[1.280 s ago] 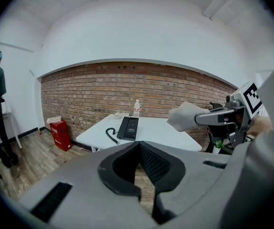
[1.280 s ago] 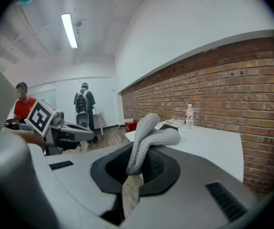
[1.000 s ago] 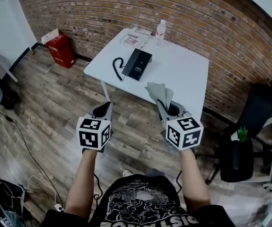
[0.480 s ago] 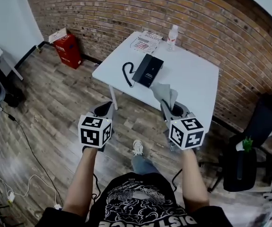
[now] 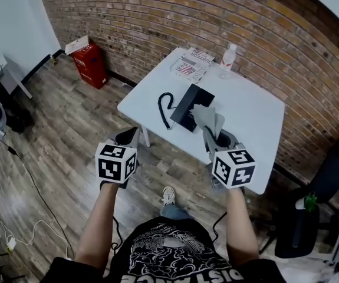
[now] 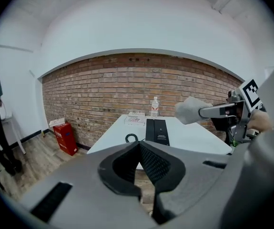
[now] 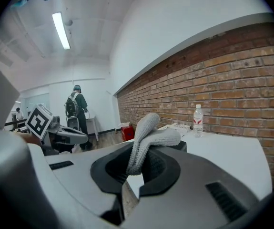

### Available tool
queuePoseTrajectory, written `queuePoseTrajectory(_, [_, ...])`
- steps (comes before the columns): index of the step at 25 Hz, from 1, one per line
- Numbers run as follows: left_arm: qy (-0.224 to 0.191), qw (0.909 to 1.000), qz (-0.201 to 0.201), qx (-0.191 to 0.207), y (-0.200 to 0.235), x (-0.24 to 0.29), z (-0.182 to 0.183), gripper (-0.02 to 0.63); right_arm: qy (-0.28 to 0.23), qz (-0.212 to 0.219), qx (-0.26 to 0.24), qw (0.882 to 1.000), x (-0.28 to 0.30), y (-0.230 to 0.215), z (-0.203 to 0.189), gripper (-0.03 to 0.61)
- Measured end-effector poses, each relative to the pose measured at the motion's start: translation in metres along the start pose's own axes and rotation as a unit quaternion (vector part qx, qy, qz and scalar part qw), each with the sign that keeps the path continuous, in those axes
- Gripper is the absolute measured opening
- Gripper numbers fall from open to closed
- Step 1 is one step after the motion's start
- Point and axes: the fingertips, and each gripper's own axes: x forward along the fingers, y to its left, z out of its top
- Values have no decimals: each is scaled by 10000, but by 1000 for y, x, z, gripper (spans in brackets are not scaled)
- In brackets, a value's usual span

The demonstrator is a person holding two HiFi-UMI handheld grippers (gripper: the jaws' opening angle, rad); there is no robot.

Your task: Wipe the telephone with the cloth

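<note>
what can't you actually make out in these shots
- Telephone, near right corner: head view, covered by the cloth held in the right gripper.
- Telephone keys and handset: every view, too dark and small to tell apart.
- Water bottle label print: too small in every view.
- Text on the papers: too small in every view.
</note>
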Motion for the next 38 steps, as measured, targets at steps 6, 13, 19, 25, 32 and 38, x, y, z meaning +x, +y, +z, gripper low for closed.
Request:
queuePoseTrajectory(6, [67, 10000, -7, -45, 21, 56, 26, 6, 121, 33, 12, 9999, 54, -36, 16, 11])
queuePoseTrajectory(13, [298, 9995, -56, -22, 36, 108, 40, 6, 190, 76, 95, 9997, 108, -73, 29, 11])
queuePoseTrajectory(19, [349, 9994, -58, 43, 45, 144, 56, 6, 191, -11, 150, 9997, 138, -104, 37, 11])
queuePoseTrajectory(25, [451, 9988, -156, 95, 45, 166, 60, 6, 243, -243, 142, 9993, 158, -131, 38, 11])
queuePoseTrajectory(32, [461, 9980, -395, 164, 48, 178, 59, 6, 525, -516, -97, 9972, 183, -142, 27, 11])
queuePoseTrajectory(38, [416, 9950, -862, 278, 57, 190, 62, 6, 799, -803, -57, 9935, 207, -138, 12, 11])
